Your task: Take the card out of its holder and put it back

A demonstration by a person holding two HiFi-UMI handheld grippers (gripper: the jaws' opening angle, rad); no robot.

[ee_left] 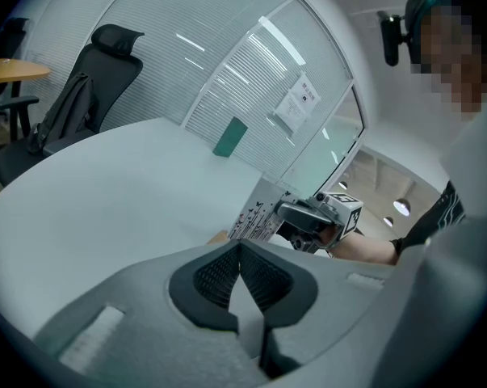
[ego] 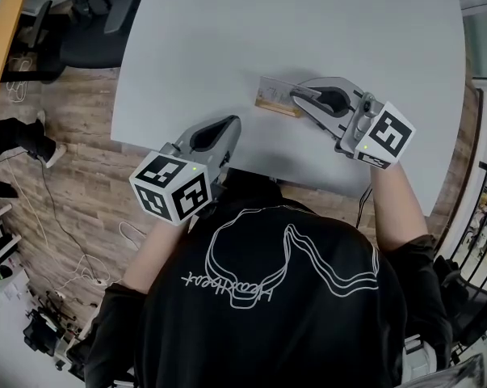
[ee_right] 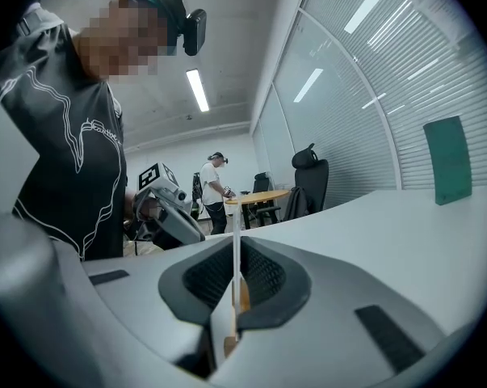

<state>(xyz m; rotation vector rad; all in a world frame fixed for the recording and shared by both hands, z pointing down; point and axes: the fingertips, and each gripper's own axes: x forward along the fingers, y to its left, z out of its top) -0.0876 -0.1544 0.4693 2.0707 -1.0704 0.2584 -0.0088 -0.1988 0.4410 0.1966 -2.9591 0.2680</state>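
A white printed card (ego: 274, 90) stands on edge with its lower edge at a small wooden holder (ego: 277, 108) near the table's front right. My right gripper (ego: 296, 96) is shut on the card from the right. In the right gripper view the card (ee_right: 236, 241) shows edge-on between the pads, with the wood of the holder (ee_right: 241, 296) below it. My left gripper (ego: 232, 124) hovers over the table's near edge, shut and empty. From the left gripper view I see its closed jaws (ee_left: 240, 253), the card (ee_left: 258, 217) and the right gripper (ee_left: 312, 217) beyond.
The grey table (ego: 291, 23) stretches away behind the holder. Black office chairs (ego: 90, 23) and a round wooden table (ego: 5, 31) stand at the far left. Cables lie on the wood floor (ego: 73, 208). Another person (ee_right: 213, 186) stands far off.
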